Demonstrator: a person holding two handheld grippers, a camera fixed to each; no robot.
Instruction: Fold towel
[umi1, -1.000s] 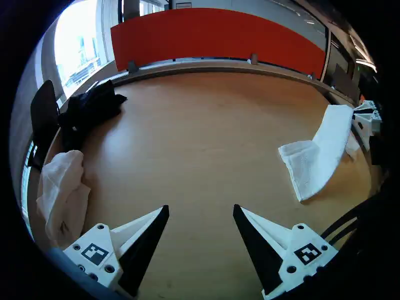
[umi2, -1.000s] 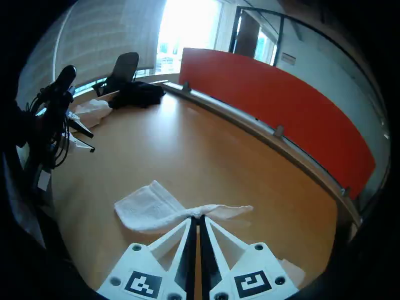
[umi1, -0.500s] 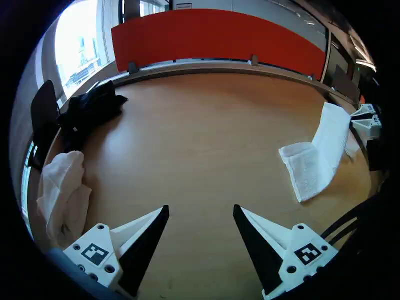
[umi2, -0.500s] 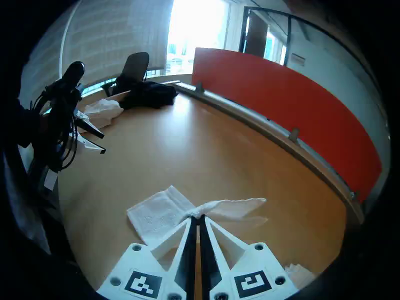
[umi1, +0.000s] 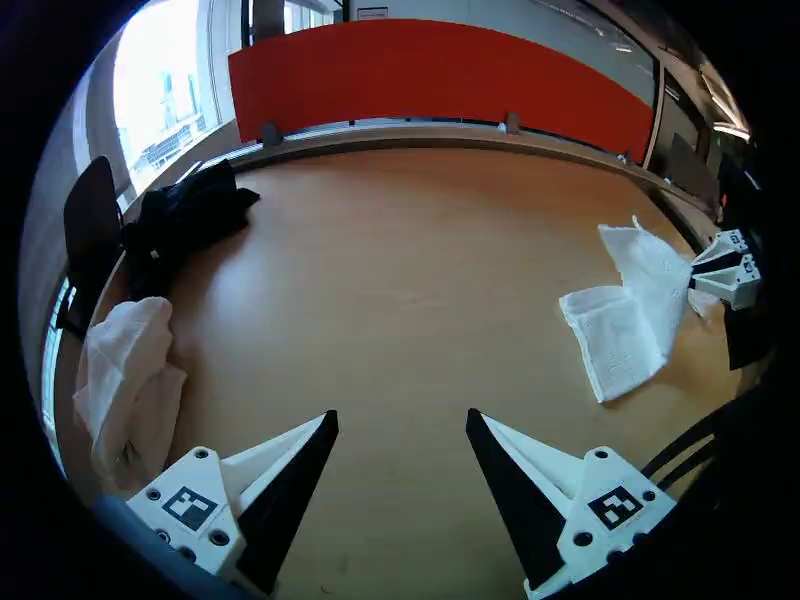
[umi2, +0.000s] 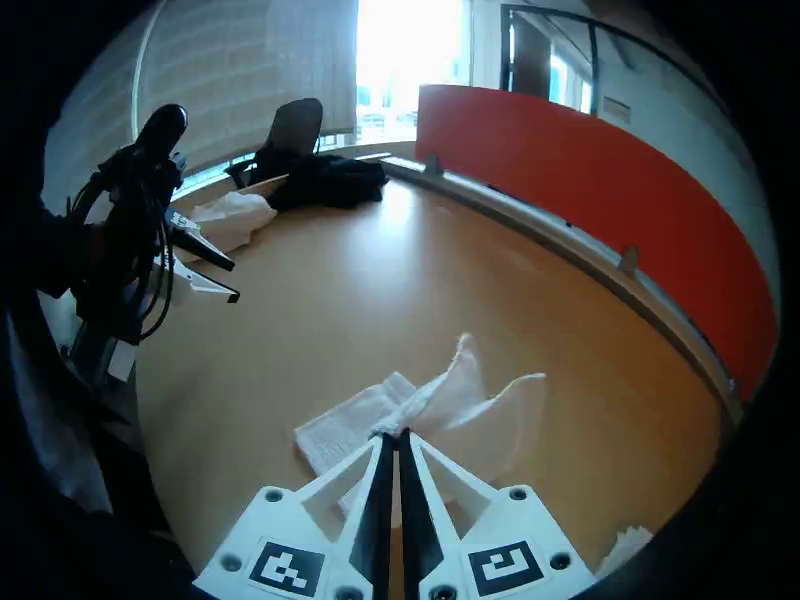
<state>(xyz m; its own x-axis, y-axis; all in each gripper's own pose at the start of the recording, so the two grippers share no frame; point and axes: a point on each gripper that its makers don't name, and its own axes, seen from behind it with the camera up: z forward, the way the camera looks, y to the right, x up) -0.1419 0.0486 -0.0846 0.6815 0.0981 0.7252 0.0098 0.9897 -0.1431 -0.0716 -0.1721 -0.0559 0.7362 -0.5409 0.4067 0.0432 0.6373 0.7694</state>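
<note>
Judged step: bring raised edge of towel (umi1: 615, 340) over its flat half. Keep pinch firm, travel low and square, match edge to edge before letting go.

Right gripper (umi2: 398, 440): clamped on towel's lifted part, at right side of table (umi1: 400, 250).

Left gripper (umi1: 400, 413): spread wide, empty, over near table, well apart from towel.

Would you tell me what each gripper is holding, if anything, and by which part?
The right gripper pinches the white towel by a lifted, bunched edge; the left gripper is open, holding nothing.
</note>
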